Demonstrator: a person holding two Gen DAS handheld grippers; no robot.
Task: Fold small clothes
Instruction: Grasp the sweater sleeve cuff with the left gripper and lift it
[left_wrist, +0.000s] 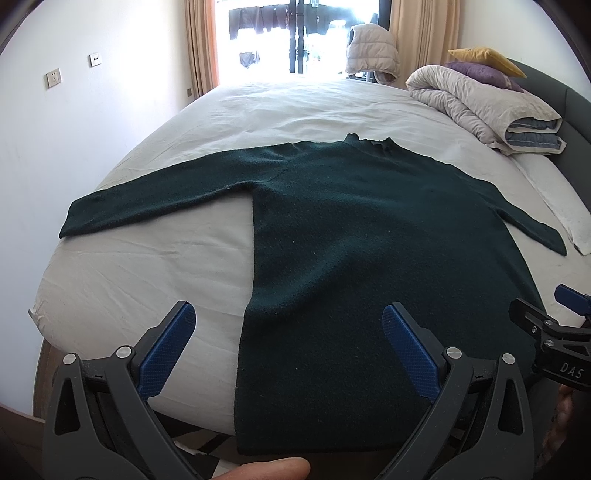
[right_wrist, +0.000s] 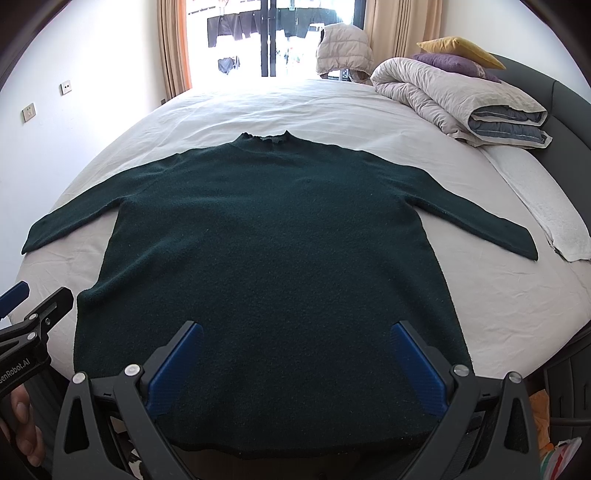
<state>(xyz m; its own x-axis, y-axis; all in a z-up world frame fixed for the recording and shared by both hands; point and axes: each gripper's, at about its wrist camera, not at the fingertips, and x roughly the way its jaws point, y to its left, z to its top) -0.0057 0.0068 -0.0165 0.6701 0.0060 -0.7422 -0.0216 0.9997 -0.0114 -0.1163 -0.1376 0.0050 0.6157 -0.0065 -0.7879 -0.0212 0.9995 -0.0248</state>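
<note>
Currently: dark green sweater (right_wrist: 269, 240) lies flat, face-up on white bed sheet (right_wrist: 332, 107), centre frame in both views; no fold started.

Both sleeves are spread out to frame left and right, collar toward the window, hem hanging off the near bed edge at frame bottom. Left gripper (left_wrist: 288, 350) hovers over the hem's left part, jaws wide apart, empty. Right gripper (right_wrist: 295, 363) hovers over hem centre, jaws also apart, empty. Handling est.: knit is soft, limp, light-to-medium wt, fuzzy, so unlikely to slip; it will sag and stretch if lifted by one pt. Rec. grip pts: sleeve cuff (right_wrist: 517, 242) or shoulder seam first, then hem corners w/ both grippers. Pinch both layers.
</note>
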